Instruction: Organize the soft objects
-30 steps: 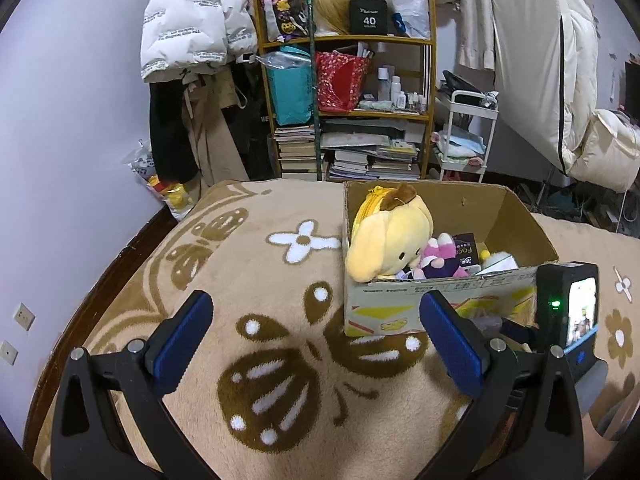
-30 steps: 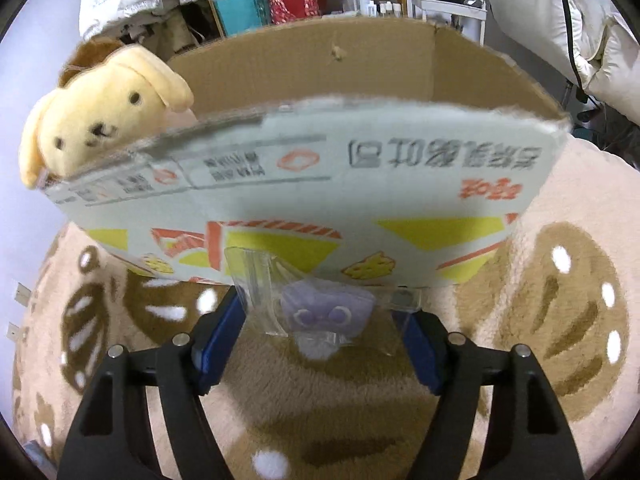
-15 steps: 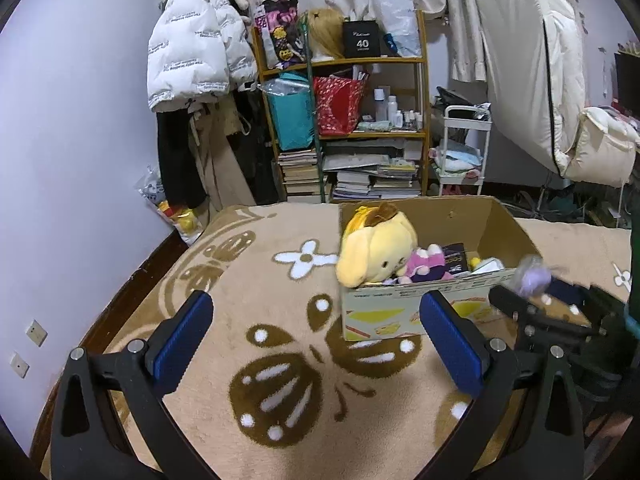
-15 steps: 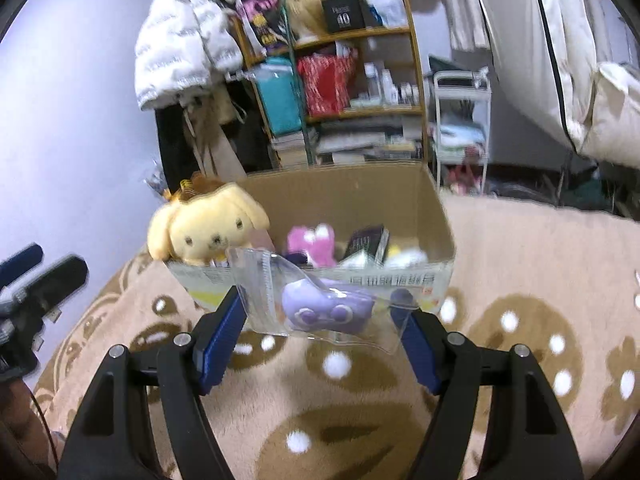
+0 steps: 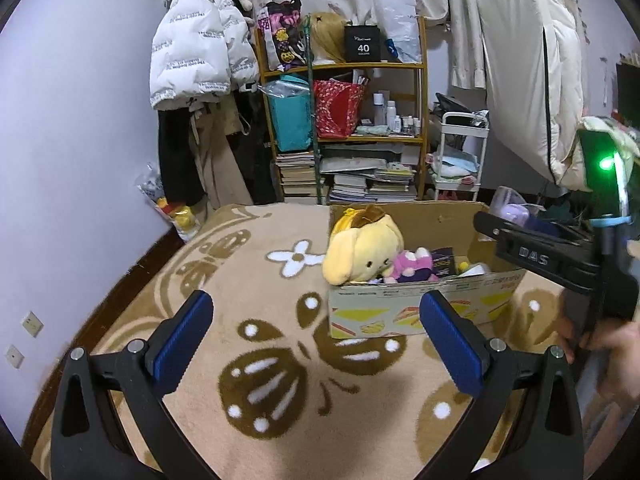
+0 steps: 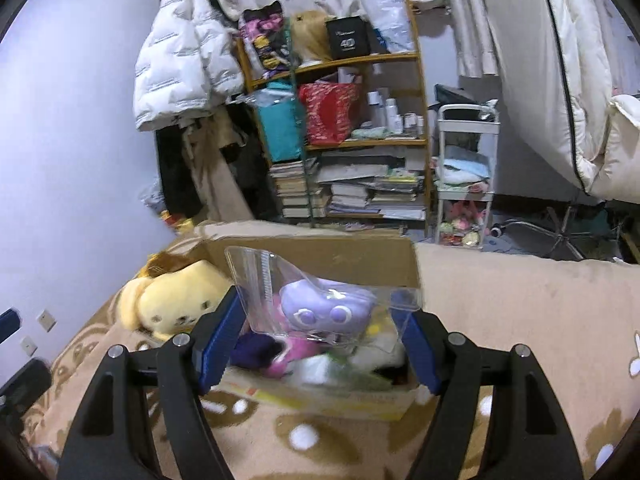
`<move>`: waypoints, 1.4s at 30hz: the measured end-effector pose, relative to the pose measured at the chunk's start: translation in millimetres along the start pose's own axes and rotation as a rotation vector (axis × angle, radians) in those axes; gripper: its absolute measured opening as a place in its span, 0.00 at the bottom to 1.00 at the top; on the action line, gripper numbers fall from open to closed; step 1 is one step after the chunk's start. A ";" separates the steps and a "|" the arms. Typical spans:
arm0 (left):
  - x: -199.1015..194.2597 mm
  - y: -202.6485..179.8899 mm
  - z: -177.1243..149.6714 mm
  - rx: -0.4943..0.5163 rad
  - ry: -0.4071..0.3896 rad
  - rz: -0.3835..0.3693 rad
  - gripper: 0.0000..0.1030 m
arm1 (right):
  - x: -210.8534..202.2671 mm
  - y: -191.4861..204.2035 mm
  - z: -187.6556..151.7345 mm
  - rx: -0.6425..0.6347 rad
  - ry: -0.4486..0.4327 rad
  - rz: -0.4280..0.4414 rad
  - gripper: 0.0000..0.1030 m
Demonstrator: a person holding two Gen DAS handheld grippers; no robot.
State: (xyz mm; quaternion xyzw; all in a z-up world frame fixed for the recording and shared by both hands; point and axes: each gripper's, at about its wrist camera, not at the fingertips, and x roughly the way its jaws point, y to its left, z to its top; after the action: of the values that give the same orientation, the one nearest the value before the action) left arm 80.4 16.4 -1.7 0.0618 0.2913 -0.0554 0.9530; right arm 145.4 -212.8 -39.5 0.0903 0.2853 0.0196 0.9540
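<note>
A cardboard box (image 5: 400,312) stands on the beige patterned blanket (image 5: 224,272). It holds a yellow dog plush (image 5: 364,252), a pink plush (image 5: 412,262) and other small items. My right gripper (image 6: 320,332) holds a purple toy in a clear plastic bag (image 6: 320,308) over the box's open top (image 6: 340,252). Both pads touch the bag while the jaws are opening slightly. In the left wrist view this gripper (image 5: 516,236) hangs above the box's right side. My left gripper (image 5: 316,316) is open and bare, short of the box's front left corner.
A crowded wooden shelf (image 5: 360,120) with books and bags stands behind the box, with a white cart (image 5: 460,152) to its right. A white puffer jacket (image 5: 200,48) hangs on the left wall. A person's hand (image 5: 612,340) grips the right tool.
The right gripper has risen with the bagged purple toy, from low in front of the box's front wall to above its open top. The left gripper backed off slightly.
</note>
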 end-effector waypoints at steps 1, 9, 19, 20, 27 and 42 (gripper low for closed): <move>-1.7 0.1 -0.3 -0.003 -0.004 0.007 0.99 | 2.7 -1.2 -0.7 -0.001 0.008 -0.002 0.77; -11.0 -0.2 -3.2 0.000 -0.038 0.058 0.99 | 5.6 -6.2 -2.2 -0.030 0.060 0.007 0.87; -27.5 2.4 -5.0 -0.007 -0.077 0.076 0.99 | -42.9 -1.9 1.2 -0.064 -0.013 -0.018 1.00; -29.0 3.6 -4.8 -0.009 -0.078 0.072 0.99 | -49.6 -1.1 0.9 -0.069 -0.027 -0.021 1.00; -43.0 0.5 -5.5 -0.003 -0.103 0.054 0.99 | -98.2 3.3 -2.1 -0.095 -0.088 -0.009 1.00; -49.3 -9.6 -16.1 0.027 -0.111 0.048 0.99 | -138.7 7.7 -29.2 -0.155 -0.112 -0.045 1.00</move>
State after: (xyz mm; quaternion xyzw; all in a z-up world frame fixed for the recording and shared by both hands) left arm 29.7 12.8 12.0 0.0782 0.2359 -0.0400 0.9678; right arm 13.4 -212.8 13.0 0.0108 0.2313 0.0151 0.9727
